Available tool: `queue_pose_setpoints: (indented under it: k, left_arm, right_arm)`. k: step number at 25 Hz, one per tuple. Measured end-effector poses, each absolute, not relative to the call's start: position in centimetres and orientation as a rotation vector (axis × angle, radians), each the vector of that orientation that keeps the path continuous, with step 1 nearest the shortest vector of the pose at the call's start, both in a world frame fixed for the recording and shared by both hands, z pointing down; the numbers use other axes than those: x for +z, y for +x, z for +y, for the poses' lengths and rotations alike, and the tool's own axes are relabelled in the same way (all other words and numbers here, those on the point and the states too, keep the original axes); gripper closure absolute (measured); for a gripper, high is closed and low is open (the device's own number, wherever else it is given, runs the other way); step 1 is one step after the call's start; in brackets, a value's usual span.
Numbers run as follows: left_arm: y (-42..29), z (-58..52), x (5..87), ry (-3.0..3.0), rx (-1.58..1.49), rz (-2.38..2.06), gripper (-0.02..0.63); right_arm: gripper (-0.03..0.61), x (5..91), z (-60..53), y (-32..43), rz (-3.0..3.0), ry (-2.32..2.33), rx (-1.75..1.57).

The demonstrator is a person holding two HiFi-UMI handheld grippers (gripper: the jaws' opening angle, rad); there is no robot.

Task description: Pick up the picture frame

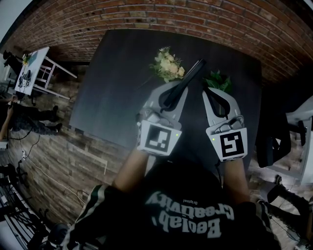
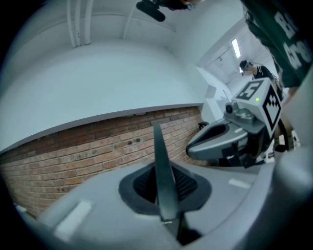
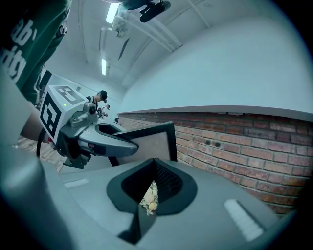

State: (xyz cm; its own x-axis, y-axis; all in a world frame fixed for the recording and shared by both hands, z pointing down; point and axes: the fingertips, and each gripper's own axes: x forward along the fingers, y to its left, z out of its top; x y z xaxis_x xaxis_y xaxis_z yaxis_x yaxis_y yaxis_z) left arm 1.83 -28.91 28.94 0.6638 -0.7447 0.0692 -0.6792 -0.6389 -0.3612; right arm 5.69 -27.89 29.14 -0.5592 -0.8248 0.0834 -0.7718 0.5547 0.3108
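The picture frame [image 1: 188, 80] is a thin dark frame with a pale inside, held clear of the dark table [image 1: 112, 83] and pointing away from me. My left gripper [image 1: 172, 93] is shut on its lower edge. In the left gripper view the frame [image 2: 164, 168] shows edge-on, pinched between the pads. In the right gripper view the frame [image 3: 156, 141] stands up from the left gripper [image 3: 131, 146]. My right gripper [image 1: 216, 93] hangs just right of it, shut with nothing held; its jaws [image 3: 154, 168] leave only a sliver.
A cream flower bouquet [image 1: 168, 63] and green leaves [image 1: 218, 80] lie on the table beyond the grippers. A brick wall [image 1: 195, 14] runs behind it. A white table [image 1: 33, 68] stands at the left and chairs [image 1: 298, 127] at the right.
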Motion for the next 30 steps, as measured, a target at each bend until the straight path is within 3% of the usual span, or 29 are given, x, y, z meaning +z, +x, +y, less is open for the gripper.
queue_pose_setpoints:
  k: [30]
  left_arm:
    - [1.73, -28.58, 28.3, -2.557, -0.3, 1.115, 0.589]
  right_arm:
    - [0.572, 29.09, -27.29, 5.13, -2.589, 1.319, -0.345]
